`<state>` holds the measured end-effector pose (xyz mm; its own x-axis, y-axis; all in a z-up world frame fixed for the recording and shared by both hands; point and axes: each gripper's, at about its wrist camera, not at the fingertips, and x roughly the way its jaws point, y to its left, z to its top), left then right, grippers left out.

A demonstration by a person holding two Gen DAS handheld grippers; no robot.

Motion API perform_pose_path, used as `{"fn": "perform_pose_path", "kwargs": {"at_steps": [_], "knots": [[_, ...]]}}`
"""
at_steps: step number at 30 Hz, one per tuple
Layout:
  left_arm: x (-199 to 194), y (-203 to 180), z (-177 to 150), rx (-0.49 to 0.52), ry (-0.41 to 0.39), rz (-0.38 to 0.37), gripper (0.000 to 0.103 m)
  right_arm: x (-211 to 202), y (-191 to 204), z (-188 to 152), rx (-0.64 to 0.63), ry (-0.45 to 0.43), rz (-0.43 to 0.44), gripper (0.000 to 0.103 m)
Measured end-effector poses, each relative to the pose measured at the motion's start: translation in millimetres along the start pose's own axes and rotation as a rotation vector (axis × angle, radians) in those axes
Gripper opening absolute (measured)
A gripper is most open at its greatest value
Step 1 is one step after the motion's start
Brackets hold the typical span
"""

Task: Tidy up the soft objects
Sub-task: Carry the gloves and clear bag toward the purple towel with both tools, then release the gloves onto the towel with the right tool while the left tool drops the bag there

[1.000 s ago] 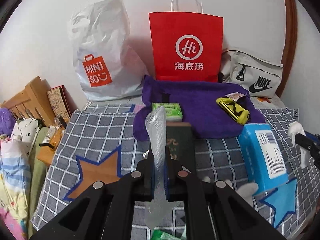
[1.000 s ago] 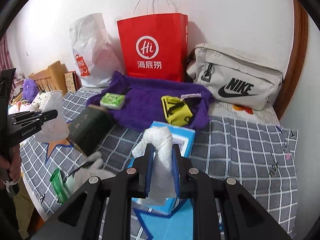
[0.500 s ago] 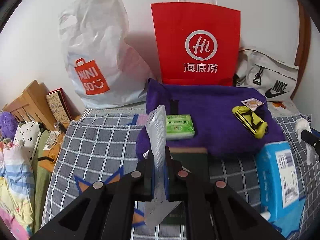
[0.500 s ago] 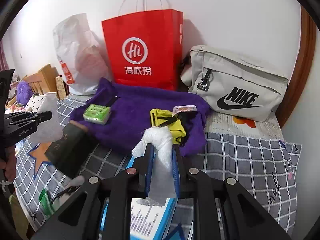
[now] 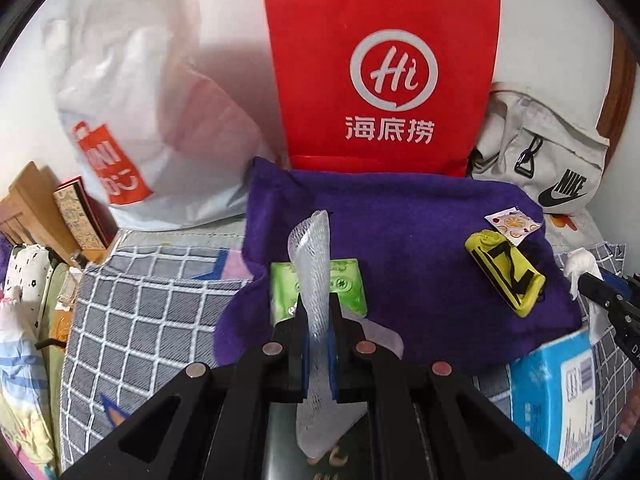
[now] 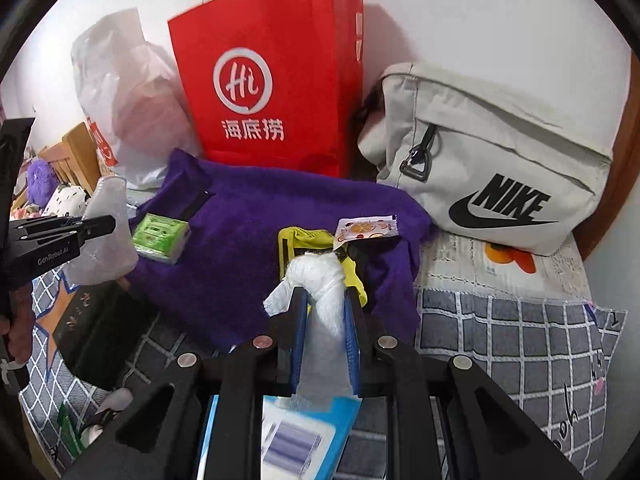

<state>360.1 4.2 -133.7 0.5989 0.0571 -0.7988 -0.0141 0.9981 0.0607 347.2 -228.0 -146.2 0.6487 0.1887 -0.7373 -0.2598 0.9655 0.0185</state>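
A: We have the foam net sleeve pinched flat in our left gripper, jaws clamped tight on its middle, so the top curls over and the tail hangs limp above the dark book

B: It looks feather-light and springy; we judge it crushes easily but will not break, and a mid-length pinch suits it

A: Our right gripper is clenched on the white tissue wad, held above the blue tissue box

B: Soft, likely to tear if tugged; better gripped at the knotted bulge

A: Both hover near the purple towel, with the green pack and yellow pouch lying on it, red bag behind
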Motion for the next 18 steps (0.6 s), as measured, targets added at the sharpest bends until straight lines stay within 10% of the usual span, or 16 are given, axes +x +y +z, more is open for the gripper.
{"fn": "perform_pose_path", "kwargs": {"at_steps": [18], "knots": [[64, -1, 39, -0.028, 0.081, -0.084, 0.007, 70, 1, 32, -0.054, 0.106, 0.022, 0.018]]}}
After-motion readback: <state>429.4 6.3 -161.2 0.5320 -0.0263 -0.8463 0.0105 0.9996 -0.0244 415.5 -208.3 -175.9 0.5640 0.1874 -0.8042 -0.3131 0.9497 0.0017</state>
